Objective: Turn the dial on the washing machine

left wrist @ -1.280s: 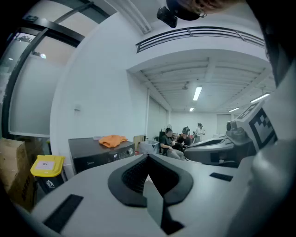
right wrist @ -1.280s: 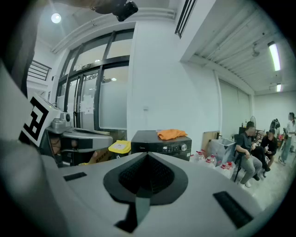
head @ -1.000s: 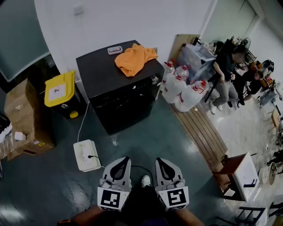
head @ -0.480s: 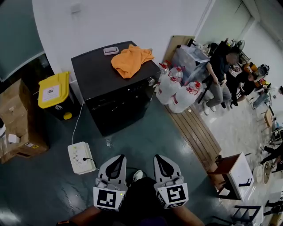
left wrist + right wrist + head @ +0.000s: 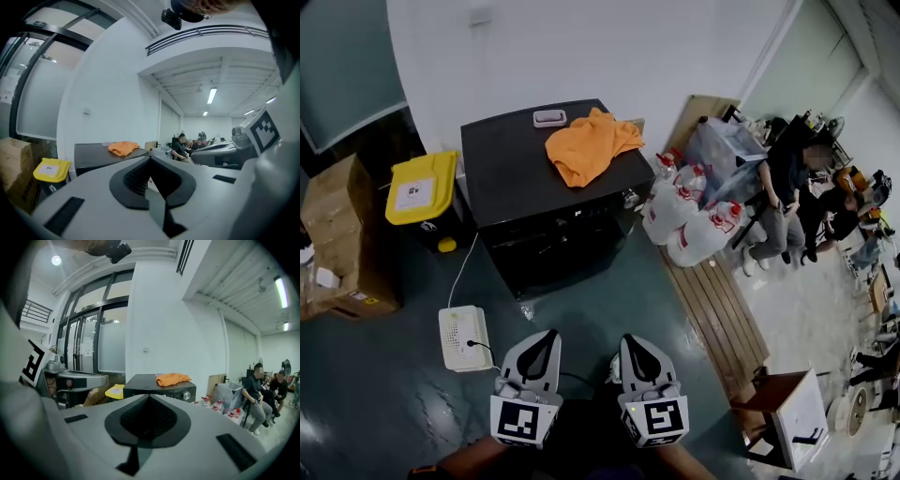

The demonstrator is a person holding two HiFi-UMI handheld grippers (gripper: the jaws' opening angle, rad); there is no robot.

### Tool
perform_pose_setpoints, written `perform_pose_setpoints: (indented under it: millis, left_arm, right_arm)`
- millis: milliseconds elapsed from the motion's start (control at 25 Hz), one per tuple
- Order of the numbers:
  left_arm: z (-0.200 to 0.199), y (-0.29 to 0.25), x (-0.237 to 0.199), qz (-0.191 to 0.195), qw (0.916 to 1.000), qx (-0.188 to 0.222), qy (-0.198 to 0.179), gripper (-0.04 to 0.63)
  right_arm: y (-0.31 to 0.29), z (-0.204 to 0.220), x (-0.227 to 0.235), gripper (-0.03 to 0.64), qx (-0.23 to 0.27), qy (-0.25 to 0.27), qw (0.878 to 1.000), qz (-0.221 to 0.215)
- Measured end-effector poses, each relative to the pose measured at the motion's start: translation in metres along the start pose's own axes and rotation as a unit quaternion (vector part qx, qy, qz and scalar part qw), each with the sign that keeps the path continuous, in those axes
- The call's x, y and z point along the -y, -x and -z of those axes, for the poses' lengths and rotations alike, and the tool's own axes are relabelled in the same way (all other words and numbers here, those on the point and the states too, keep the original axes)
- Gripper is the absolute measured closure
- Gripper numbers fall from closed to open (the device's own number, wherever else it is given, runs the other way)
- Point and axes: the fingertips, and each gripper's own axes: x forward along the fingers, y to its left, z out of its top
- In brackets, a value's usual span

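Observation:
The black washing machine [image 5: 546,192] stands against the white wall with an orange cloth [image 5: 589,145] on its lid. Its silver dial [image 5: 187,396] shows at the right end of the front panel in the right gripper view. My left gripper [image 5: 544,337] and right gripper [image 5: 631,341] sit side by side at the bottom of the head view, well short of the machine. Both are shut with nothing held, and both point toward it. The machine [image 5: 96,157] lies far ahead in the left gripper view too.
A yellow-lidded bin [image 5: 420,187] and cardboard boxes [image 5: 337,230] stand left of the machine. A white box with a plugged cable [image 5: 461,337] lies on the floor ahead left. Water jugs [image 5: 689,220], a wooden pallet [image 5: 717,300] and seated people [image 5: 787,197] are at the right.
Both grippers have travelled across the floor with the person, so the whole scene has shifted in the head view. Jaws stay shut.

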Motion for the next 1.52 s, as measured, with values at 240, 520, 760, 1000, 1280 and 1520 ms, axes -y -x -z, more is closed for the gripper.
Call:
perform_pose_setpoints:
  millis: [240, 520, 760, 1000, 1280, 1520]
  left_arm:
    - [-0.021, -0.083, 0.028, -0.032, 0.9994, -0.004, 0.014, 0.584]
    - [-0.037, -0.162, 0.065, -0.097, 0.9951, -0.01, 0.017, 0.584]
    - [-0.041, -0.192, 0.069, -0.148, 0.9887, -0.007, 0.025, 0.584]
    - [-0.039, -0.224, 0.055, -0.162, 0.9862, -0.014, 0.029, 0.584]
    - [-0.038, -0.265, 0.028, -0.159, 0.9864, -0.025, 0.032, 0.583]
    - [-0.021, -0.289, -0.002, -0.149, 0.9861, -0.063, 0.038, 0.319]
  right_arm:
    - [-0.043, -0.009, 0.075, 0.601, -0.013, 0.021, 0.998, -0.052]
    - [-0.079, -0.014, 0.158, 0.601, -0.015, 0.056, 0.992, -0.114]
    - [-0.116, -0.016, 0.203, 0.601, -0.016, 0.069, 0.988, -0.14]
    - [-0.152, -0.015, 0.217, 0.601, -0.021, 0.074, 0.986, -0.145]
    - [-0.195, -0.013, 0.226, 0.486, -0.039, 0.072, 0.986, -0.145]
    - [-0.234, -0.008, 0.232, 0.314, -0.055, 0.059, 0.988, -0.135]
